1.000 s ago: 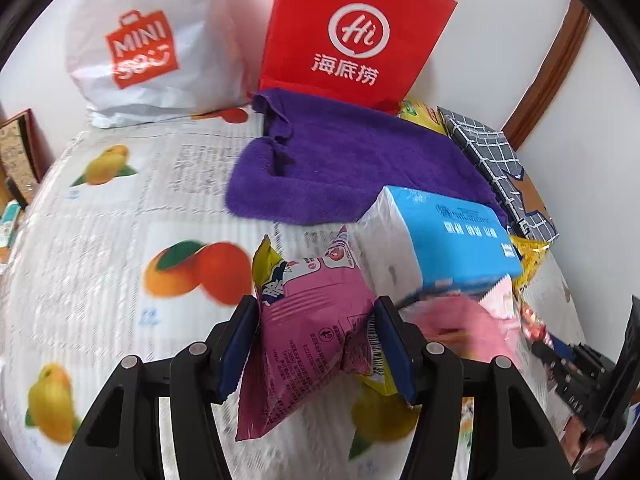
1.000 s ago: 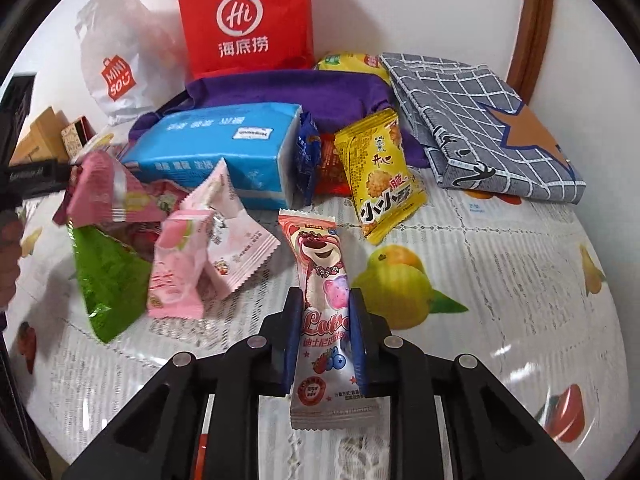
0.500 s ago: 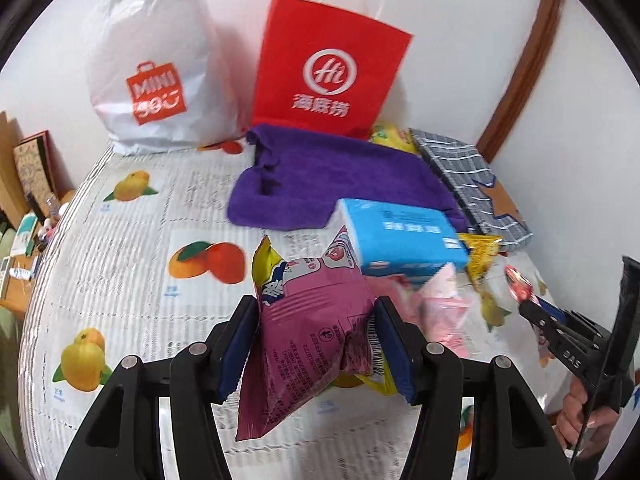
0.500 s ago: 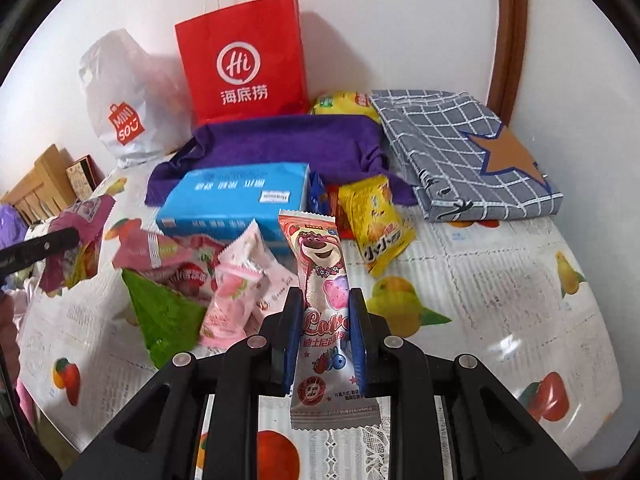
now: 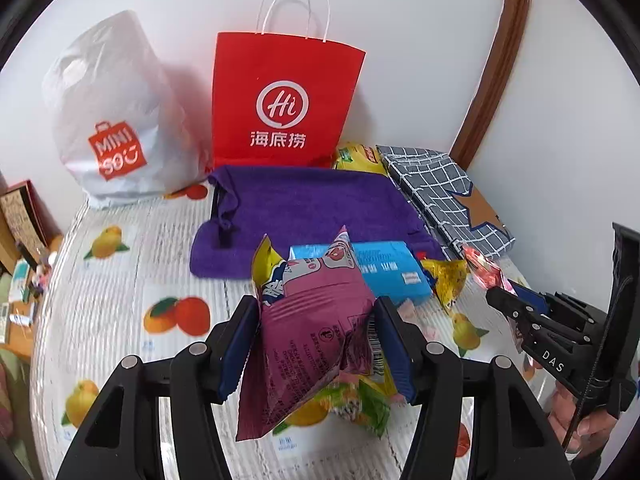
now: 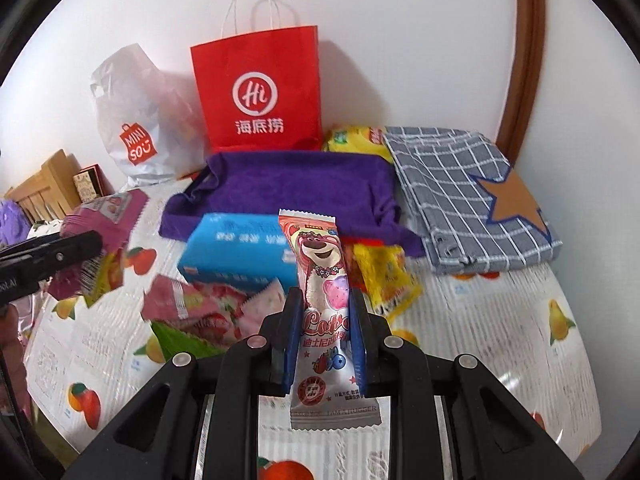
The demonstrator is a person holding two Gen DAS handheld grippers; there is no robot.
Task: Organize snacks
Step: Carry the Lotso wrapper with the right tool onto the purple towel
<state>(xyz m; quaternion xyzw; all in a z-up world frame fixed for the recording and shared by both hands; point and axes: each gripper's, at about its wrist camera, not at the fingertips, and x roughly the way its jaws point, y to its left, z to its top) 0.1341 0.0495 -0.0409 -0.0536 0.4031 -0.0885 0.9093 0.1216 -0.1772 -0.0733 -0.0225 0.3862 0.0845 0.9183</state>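
My left gripper point(image 5: 314, 344) is shut on a puffy magenta snack bag point(image 5: 308, 328) held well above the table. That bag point(image 6: 106, 216) and the left gripper's black finger point(image 6: 52, 256) show at the left of the right wrist view. My right gripper point(image 6: 324, 336) is shut on a long pink bear-print snack bar point(image 6: 324, 304), also in the air; it appears at the right of the left wrist view point(image 5: 486, 272). Below lie a blue tissue pack point(image 6: 236, 252), a yellow snack packet point(image 6: 384, 276), pink packets point(image 6: 208, 308) and a green packet point(image 6: 180, 340).
A red paper bag point(image 6: 260, 88) and a white plastic bag point(image 6: 136, 120) stand against the back wall. A purple towel point(image 6: 296, 188) and a grey checked cloth point(image 6: 460, 192) lie before them. The fruit-print tablecloth point(image 6: 500, 340) covers the table; wooden furniture point(image 6: 44, 188) stands left.
Both grippers have risen with their snacks, so the table and its bags look smaller and farther. The grips have not altered.
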